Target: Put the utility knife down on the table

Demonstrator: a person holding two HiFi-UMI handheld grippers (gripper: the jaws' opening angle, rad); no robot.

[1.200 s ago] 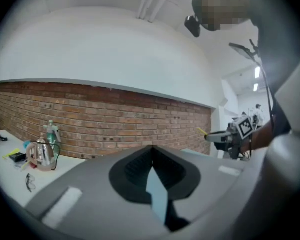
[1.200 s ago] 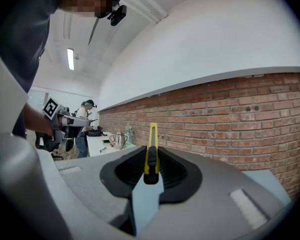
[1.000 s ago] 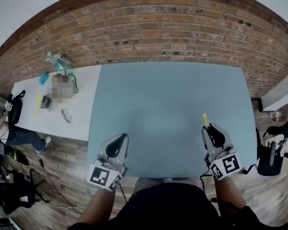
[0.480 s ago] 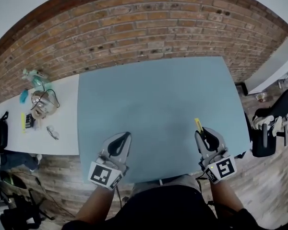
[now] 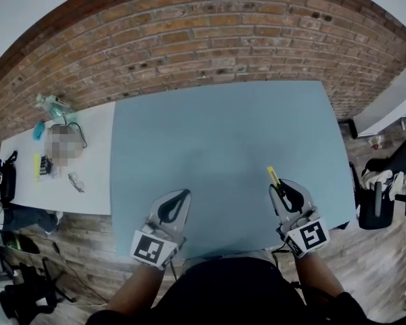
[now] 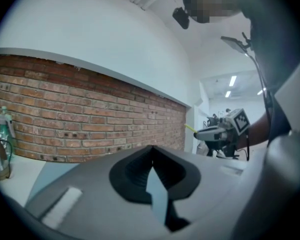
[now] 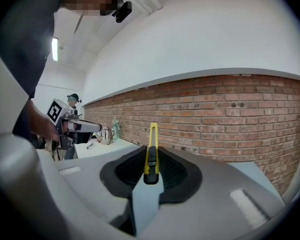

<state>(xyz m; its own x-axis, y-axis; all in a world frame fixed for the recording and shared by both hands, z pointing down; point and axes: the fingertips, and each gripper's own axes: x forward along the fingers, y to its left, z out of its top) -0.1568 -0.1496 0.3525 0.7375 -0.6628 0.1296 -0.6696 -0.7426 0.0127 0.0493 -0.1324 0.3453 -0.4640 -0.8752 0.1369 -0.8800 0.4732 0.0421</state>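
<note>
Comparing with a moment ago, we see the right gripper (image 5: 279, 187) has drifted only slightly. Its jaws stay clamped on the yellow utility knife (image 5: 273, 176) over the near right part of the blue table (image 5: 216, 134) (not yet laid down, we judge). The left gripper (image 5: 181, 196) is closed and empty.

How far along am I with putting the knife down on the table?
Nothing is done yet. In hand: the knife is clamped in the right gripper, over the near edge of the table. Left to do: lower it onto the table and open the jaws. The left gripper is shut and empty.
</note>
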